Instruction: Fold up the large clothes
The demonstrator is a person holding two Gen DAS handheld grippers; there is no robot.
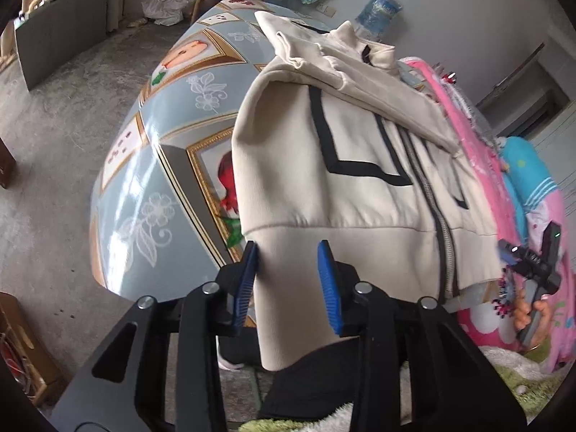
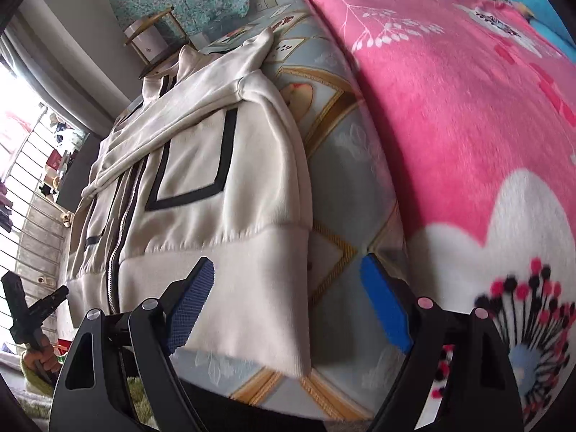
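Left gripper [image 1: 288, 280] jaws apart, straddling hem of cream jacket [image 1: 360, 165], pads not pressing. Right gripper [image 2: 291, 306] jaws wide, empty. Jacket on patterned table [image 1: 151, 165], hem overhanging edge, beside pink blanket [image 2: 450, 108].

bright, soft daylight pours from an overexposed window [image 2: 14, 115] at the left of the right wrist view, glaring in white streaks on a glossy table cover [image 1: 144, 194], while both fisheye pictures bulge, darken at the corners and blur slightly.
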